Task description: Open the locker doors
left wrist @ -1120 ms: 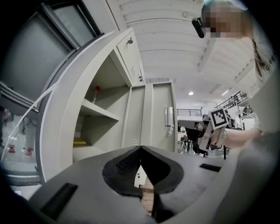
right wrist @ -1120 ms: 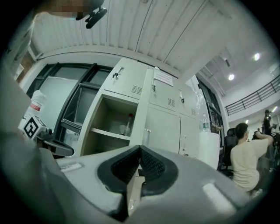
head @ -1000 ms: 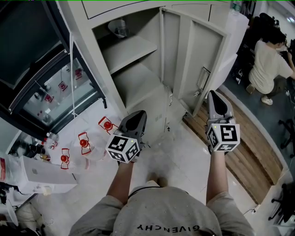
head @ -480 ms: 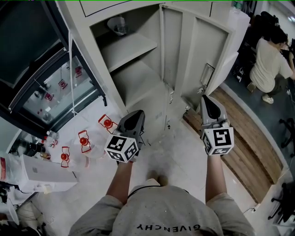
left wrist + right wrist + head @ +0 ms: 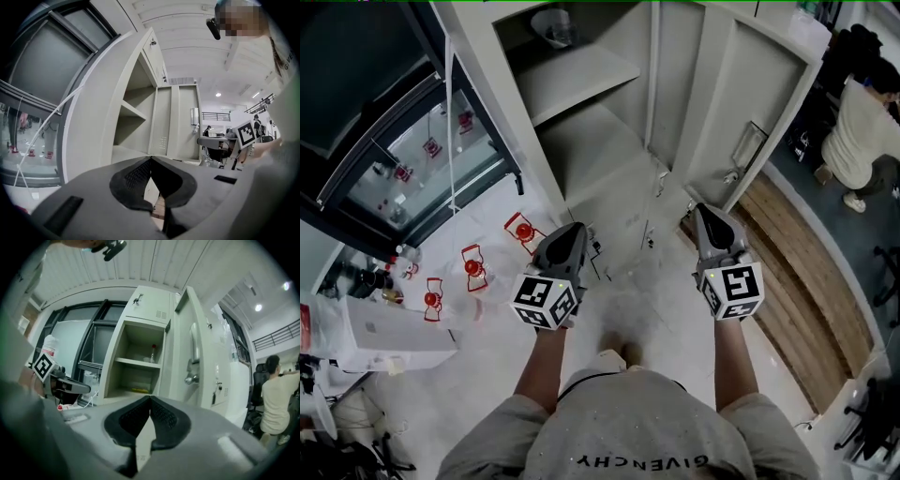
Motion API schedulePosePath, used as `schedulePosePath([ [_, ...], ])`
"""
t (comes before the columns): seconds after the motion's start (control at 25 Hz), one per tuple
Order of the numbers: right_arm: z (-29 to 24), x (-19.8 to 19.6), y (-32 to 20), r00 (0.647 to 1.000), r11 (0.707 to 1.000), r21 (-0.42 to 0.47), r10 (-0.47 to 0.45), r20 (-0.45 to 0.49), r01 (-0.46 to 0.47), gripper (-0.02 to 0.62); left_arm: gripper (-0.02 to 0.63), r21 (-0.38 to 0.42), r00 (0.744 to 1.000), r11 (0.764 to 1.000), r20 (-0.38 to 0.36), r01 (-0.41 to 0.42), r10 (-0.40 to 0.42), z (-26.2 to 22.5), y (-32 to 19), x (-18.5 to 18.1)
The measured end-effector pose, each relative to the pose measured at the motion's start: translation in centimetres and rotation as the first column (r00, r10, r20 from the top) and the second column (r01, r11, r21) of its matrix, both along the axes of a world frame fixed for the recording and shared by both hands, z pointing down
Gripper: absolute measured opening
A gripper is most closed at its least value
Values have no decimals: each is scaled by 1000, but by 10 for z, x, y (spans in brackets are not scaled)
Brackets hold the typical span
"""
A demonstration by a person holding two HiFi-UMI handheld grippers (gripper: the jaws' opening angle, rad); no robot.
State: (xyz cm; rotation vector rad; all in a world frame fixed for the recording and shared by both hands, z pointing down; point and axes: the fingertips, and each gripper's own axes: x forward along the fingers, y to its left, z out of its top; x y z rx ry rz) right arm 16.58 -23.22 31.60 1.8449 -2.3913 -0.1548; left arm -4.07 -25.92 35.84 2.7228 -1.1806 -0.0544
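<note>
Head view: left gripper (image 5: 573,231) and right gripper (image 5: 706,212), closed, face the locker (image 5: 581,141).

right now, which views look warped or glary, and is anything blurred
Head view: sharp, evenly lit. Left gripper view: heavy fisheye, black corners, locker edges curve, added mosaic patch top right. Right gripper view: same fisheye, ceiling lamps glare.

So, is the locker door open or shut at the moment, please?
Open: the locker door stands swung out from the cabinet, and the shelves inside are exposed.
</note>
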Motion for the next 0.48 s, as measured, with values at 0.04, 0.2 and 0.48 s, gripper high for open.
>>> schedulePosePath([
  [0.04,10,-9,-2,1000,1000,-15,-23,8,23,2,-2,-8,1000,1000,3,11,-10,6,-2,-5],
  [0.2,48,-46,-10,992,990,-69,-118,33,120,2,-2,-38,999,998,13,52,-52,29,-5,-23],
  [0.48,113,-103,-27,964,953,-155,-250,85,261,2,-2,-97,994,990,22,104,-103,77,-13,-48],
])
